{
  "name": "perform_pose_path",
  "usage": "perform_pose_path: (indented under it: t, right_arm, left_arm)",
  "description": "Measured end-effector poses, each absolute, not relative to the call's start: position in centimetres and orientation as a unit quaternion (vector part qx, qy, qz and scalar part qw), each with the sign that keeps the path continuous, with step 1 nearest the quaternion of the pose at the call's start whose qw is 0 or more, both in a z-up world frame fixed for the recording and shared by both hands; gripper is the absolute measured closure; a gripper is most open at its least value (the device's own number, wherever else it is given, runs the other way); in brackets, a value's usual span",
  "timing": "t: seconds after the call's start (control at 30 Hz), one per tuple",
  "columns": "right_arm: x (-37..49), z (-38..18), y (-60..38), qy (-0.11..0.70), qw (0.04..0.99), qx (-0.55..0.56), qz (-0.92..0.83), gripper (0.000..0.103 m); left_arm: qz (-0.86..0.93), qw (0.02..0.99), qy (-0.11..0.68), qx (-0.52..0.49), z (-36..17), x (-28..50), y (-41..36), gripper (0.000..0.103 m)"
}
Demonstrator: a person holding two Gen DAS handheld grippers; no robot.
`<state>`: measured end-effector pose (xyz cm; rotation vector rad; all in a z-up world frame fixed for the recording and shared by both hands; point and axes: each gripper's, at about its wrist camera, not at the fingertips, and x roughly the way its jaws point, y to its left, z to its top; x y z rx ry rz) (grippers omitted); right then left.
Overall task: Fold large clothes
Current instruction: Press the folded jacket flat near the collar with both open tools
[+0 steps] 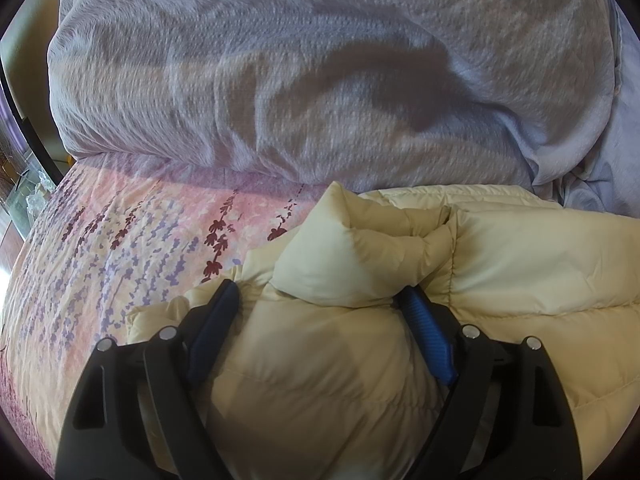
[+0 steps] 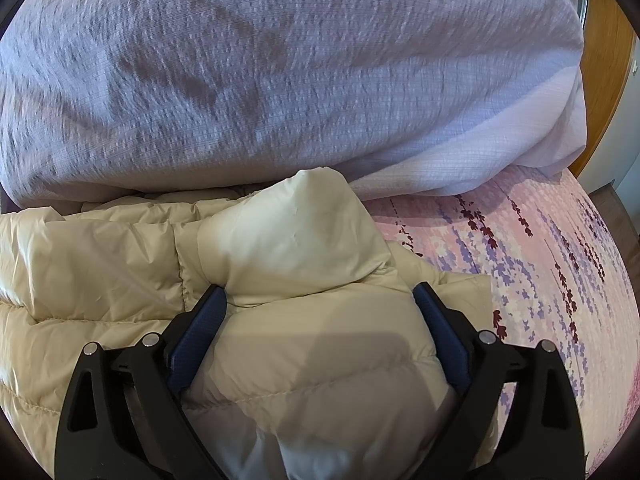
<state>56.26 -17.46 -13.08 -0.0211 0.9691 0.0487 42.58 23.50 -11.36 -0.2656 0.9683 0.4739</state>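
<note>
Two tools low over bed: left tool (image 1: 320,300), right tool (image 2: 318,300) each clamping cream puffer jacket (image 1: 520,264).

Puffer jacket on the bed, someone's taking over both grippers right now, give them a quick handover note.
Left gripper: jaws spread wide around a bunched fold of the cream puffer jacket; whether it is pinched is unclear.
Right gripper: the same at the jacket's other end, padding bulging between its fingers.
The jacket lies on the floral bedsheet, against the lavender duvet heaped behind it.
Done: both ends look gathered inward.
Left: probably finish the fold, flatten the bundle, then release.
</note>
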Motion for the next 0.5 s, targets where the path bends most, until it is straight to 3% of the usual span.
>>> perform_pose_path:
  t: [0.5]
  right_arm:
    - [54.7, -7.1, -23.1, 0.472, 0.88, 0.046, 0.029, 0.008]
  left_arm:
    - [0.206, 0.852, 0.45, -0.171, -7.5, 38.4, 24.9, 0.021]
